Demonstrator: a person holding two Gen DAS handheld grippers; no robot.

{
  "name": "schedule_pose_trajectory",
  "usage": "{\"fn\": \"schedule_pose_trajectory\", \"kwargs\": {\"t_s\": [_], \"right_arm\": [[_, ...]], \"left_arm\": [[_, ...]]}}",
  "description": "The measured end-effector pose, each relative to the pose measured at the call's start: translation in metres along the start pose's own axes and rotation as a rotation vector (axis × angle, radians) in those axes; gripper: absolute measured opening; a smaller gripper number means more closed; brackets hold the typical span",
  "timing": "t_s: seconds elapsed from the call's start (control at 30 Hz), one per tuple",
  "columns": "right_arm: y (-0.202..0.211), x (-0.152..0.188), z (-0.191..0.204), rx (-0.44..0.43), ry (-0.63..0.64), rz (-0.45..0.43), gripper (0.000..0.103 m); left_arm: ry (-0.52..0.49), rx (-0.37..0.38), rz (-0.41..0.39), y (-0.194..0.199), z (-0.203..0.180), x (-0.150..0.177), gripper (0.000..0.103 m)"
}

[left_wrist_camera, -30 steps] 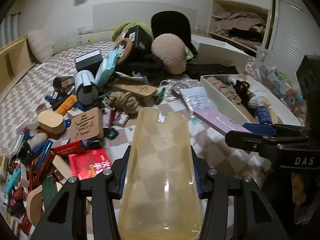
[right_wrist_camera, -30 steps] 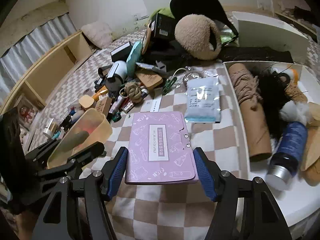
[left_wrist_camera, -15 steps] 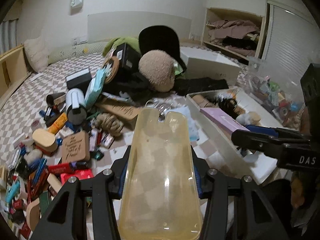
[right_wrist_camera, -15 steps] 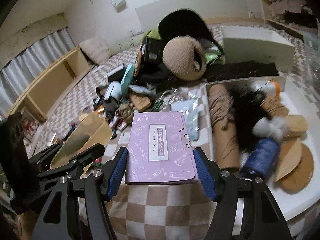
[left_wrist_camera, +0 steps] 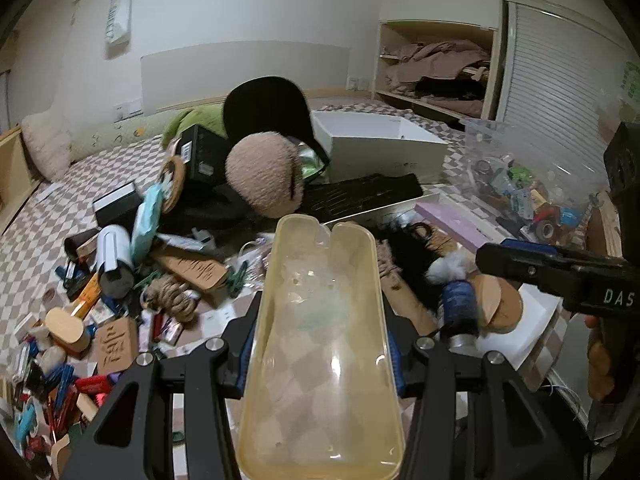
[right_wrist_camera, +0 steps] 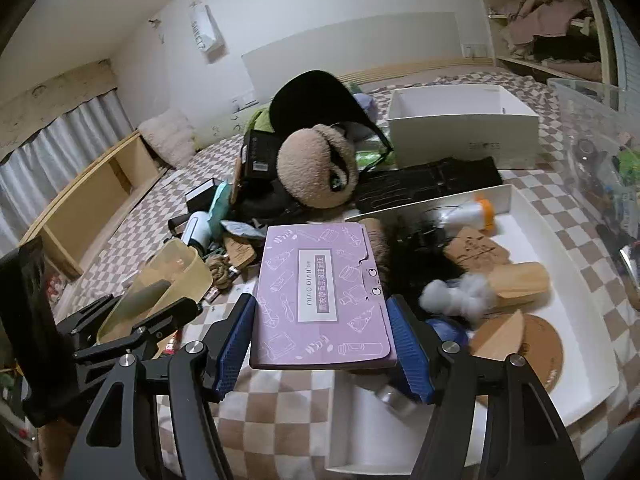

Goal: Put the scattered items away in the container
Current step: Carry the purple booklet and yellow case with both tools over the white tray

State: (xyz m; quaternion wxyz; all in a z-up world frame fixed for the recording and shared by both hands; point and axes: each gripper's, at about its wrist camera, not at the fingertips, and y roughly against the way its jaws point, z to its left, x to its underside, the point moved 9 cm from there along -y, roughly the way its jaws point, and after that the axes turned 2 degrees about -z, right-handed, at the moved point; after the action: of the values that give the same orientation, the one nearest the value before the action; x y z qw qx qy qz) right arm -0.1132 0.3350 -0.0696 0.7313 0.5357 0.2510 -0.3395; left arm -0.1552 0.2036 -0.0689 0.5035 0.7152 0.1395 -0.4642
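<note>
With the right gripper [right_wrist_camera: 322, 344] clamping the purple box [right_wrist_camera: 322, 292] above the seemingly crowded tray [right_wrist_camera: 560, 280], it could land crooked

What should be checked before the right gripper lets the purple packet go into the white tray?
1. Right gripper shut on the purple packet: ok, both blue pads press its sides.
2. Packet over the white tray: not ok, only its far right part overhangs the tray's near-left corner.
3. Free landing spot: cannot tell; the black fluffy item, blue bottle and cork disc crowd that corner.
4. Left gripper clear of the drop path: ok, it is off to the left, shut on the yellow plastic tub.
5. Packet level: ok, held flat.
</note>
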Motion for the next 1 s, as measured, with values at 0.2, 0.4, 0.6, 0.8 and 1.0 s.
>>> {"fn": "schedule_pose_trajectory", "kwargs": {"t_s": [0.2,0.4,0.6,0.8,1.0], "right_arm": [[0.011,-0.007,-0.024,0.031,-0.014,-0.019,0.067],[0.024,-0.017,-0.051,0.064,-0.032,-0.043,0.067],[0.035,-0.024,-0.075,0.099,-0.043,-0.060,0.067],[0.045,-0.027,-0.101,0.136,-0.063,-0.076,0.067],[0.048,-0.027,-0.125,0.167,-0.085,-0.074,0.067]], "left_arm": [[-0.019,0.027,-0.011,-0.008,-0.025,-0.015,0.050],[-0.035,0.051,-0.013,-0.017,-0.048,-0.025,0.050],[-0.043,0.074,-0.012,-0.026,-0.069,-0.033,0.050],[-0.055,0.097,-0.009,-0.036,-0.089,-0.041,0.050],[-0.075,0.118,0.010,-0.051,-0.109,-0.043,0.050]]}}
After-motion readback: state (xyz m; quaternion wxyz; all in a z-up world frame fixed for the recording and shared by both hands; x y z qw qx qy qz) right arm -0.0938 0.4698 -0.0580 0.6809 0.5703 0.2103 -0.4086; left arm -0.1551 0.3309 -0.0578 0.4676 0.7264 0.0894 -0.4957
